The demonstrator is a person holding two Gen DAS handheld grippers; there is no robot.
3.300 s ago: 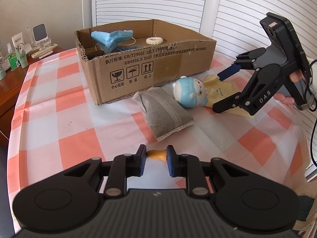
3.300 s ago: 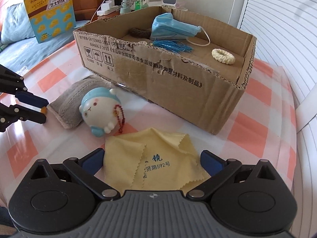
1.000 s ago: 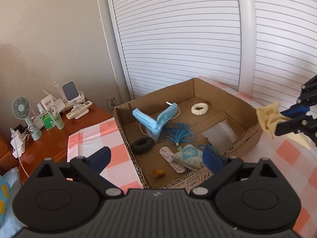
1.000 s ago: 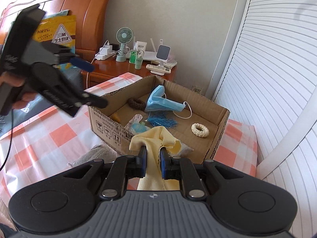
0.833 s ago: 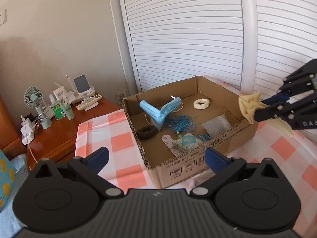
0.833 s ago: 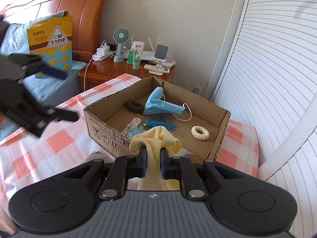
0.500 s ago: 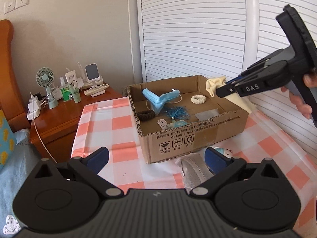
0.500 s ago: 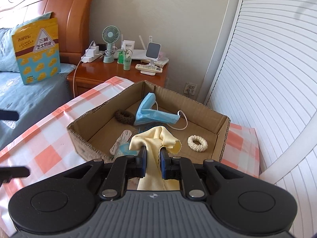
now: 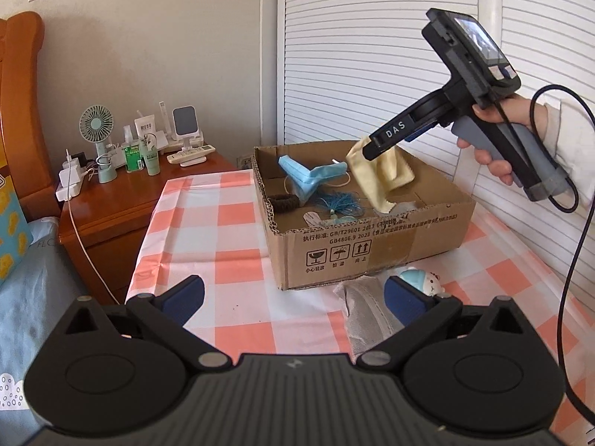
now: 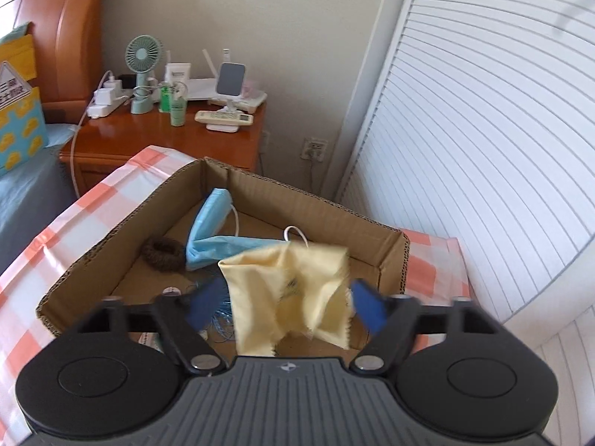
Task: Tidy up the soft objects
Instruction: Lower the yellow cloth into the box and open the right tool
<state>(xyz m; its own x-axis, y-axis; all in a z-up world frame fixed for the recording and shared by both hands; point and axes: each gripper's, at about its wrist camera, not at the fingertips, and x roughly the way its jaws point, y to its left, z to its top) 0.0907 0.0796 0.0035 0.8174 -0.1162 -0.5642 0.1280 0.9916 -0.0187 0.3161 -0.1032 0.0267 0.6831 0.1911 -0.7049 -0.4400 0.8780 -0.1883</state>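
While right tool gapes wide, yellow cloth hangs between fingers

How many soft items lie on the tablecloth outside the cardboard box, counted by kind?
blue plush toy: 1
grey pouch: 1
Total: 2

Right gripper held high at two o'clock, fingers spread; left gripper low, fingers wide apart.
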